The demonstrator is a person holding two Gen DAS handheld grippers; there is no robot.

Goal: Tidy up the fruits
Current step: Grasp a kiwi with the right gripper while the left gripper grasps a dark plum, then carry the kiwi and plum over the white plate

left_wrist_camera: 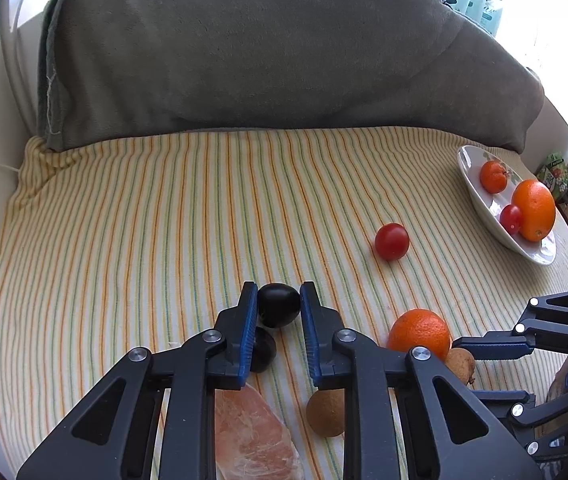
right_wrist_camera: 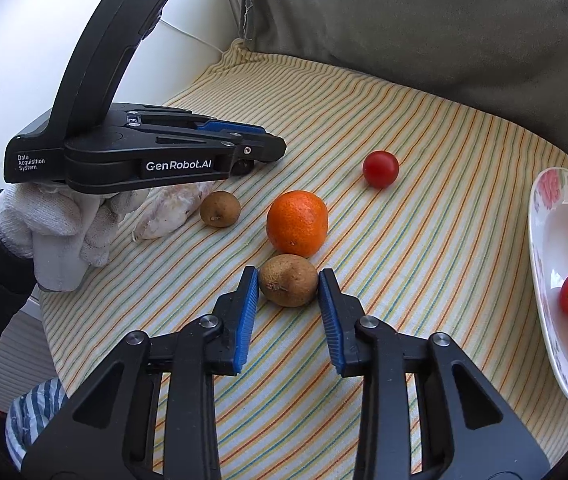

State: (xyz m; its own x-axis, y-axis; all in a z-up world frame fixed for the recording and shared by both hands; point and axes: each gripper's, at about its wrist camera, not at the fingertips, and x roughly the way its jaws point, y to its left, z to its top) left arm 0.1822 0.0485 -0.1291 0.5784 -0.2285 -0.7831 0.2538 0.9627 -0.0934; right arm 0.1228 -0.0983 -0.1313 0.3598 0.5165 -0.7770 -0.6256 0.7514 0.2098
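A dark plum (left_wrist_camera: pixel 279 305) sits pinched between the left gripper's (left_wrist_camera: pixel 275 300) jaws, and a brown fruit (right_wrist_camera: pixel 288 285) between the right gripper's (right_wrist_camera: pixel 288 286) jaws, which seem to touch both its sides. Both rest on the striped cloth (left_wrist_camera: pixel 143 220), probably gripped for lifting. Just beyond the right jaws lies a mandarin (right_wrist_camera: pixel 297 222), farther off a tomato (right_wrist_camera: pixel 380 169); the plate (right_wrist_camera: pixel 544 240) waits to their right.

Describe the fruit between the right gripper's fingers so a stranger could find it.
On the striped cloth, find the loose tangerine. Just in front, touching it, sits a brown fruit clamped by the right gripper. Its twin lies apart, untouched.
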